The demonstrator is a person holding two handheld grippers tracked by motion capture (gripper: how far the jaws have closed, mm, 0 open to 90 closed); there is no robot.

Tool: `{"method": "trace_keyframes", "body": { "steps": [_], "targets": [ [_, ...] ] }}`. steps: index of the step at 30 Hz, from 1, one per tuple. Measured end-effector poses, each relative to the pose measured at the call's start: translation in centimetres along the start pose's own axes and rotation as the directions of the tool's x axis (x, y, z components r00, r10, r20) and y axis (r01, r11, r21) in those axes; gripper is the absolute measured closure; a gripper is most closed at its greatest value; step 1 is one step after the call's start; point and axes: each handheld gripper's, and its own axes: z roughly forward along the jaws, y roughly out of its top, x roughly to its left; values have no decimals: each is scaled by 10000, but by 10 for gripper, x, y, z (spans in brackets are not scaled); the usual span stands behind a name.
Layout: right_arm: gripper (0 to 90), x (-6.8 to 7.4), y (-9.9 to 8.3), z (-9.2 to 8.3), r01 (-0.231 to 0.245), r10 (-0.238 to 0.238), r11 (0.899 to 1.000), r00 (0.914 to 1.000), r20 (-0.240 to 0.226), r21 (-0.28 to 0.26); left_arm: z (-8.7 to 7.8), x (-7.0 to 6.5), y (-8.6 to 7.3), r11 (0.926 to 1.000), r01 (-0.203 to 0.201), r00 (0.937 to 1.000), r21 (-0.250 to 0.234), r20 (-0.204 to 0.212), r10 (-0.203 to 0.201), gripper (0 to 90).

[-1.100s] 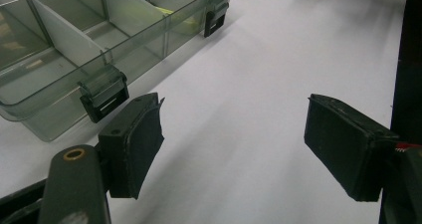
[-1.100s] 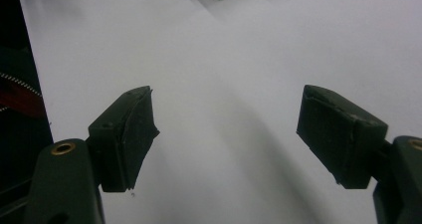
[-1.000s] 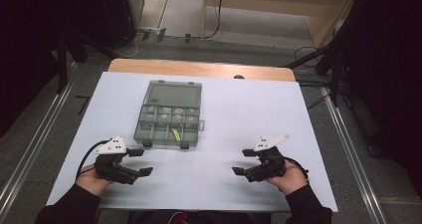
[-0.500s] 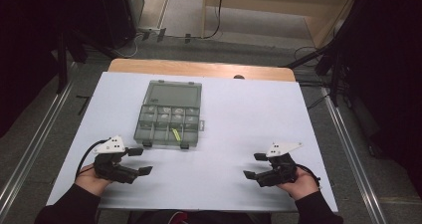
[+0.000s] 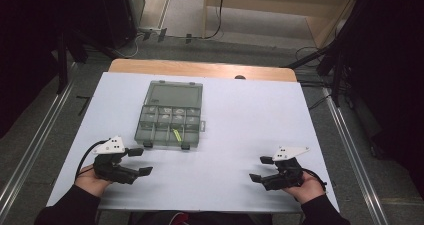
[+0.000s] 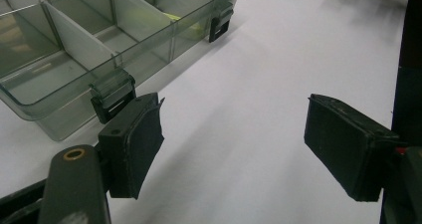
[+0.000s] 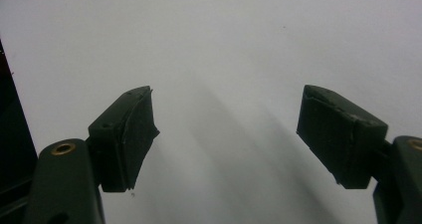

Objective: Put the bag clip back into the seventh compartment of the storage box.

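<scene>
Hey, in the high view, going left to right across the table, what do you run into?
Left gripper, jaws open → clear compartment box, lid open → a bare stretch of the white table → right gripper, jaws open.

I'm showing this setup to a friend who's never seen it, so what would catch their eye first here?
Probably the clear compartment box, lying open left of centre on the white table, with a small yellow-green piece in one near compartment. Next, the two black hand-held grippers near the front edge: the left gripper just short of the box's latches, the right gripper over bare table, both with jaws wide apart and holding nothing.
</scene>
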Motion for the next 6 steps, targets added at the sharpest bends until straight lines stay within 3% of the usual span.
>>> {"method": "trace_keyframes", "body": {
  "steps": [6],
  "targets": [
    [237, 0, 0, 1, 5, -5, 10000, 10000, -74, 48, 0, 0, 0, 10000, -14, 10000, 2, 7, 14, 223]
  ]
}}
